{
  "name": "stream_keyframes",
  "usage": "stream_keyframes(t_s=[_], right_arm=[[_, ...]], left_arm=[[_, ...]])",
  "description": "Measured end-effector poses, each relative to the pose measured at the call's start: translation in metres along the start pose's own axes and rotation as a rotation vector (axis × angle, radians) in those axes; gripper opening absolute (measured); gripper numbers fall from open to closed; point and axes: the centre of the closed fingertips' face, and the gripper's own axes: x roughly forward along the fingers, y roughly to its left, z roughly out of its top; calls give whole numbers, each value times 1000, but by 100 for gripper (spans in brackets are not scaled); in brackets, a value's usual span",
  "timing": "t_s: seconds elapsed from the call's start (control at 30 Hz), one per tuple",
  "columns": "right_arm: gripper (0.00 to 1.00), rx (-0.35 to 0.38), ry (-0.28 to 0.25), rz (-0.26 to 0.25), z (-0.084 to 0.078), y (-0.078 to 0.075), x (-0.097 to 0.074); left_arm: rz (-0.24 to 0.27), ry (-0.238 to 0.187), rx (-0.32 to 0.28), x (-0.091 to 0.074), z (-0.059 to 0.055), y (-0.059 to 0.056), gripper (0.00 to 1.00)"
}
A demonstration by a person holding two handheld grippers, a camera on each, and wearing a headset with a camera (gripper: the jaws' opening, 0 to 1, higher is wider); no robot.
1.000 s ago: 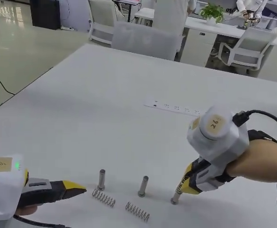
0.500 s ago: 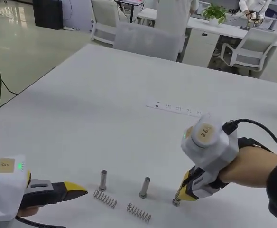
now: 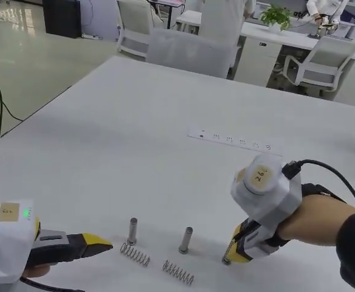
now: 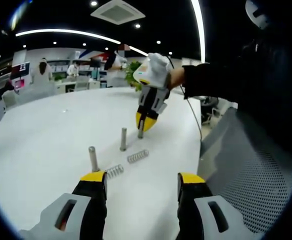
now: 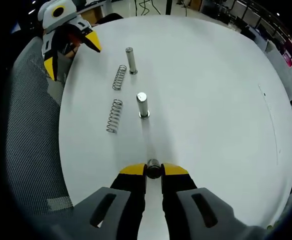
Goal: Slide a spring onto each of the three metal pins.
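**Right gripper lowered on the third pin.** The right gripper [image 3: 232,254] has sunk along the third pin [image 5: 153,168] over the last second. The coils of the mounted spring [image 3: 227,257] that stood clear of its tips a second ago now show as a short stretch near the pin's foot on the white table [image 3: 165,121]. In the right gripper view the jaws are drawn to a narrow gap with the pin's head between their tips. They appear to pinch the mounted spring's upper end, though the coils there are hidden.

The left gripper [image 3: 103,246] remains low near the first pin [image 3: 132,231]. In its own view its jaws stand well apart and hold nothing. The first loose spring [image 3: 134,253] lies just beside the first pin. The second loose spring [image 3: 178,272] lies near the second pin [image 3: 185,239], and both pins are bare.

By this reading one spring is nearly seated and two remain to be fitted.
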Motion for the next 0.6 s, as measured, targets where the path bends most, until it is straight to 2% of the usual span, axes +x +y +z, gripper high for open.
stream_keyframes(t_s=[0.37, 0.6], right_arm=[[16, -4, -19, -20, 2, 2, -6], [17, -21, -46, -42, 13, 4, -14]], left_arm=[[-1, 1, 2, 0, 0, 0, 51], [-5, 3, 4, 0, 0, -2, 51]])
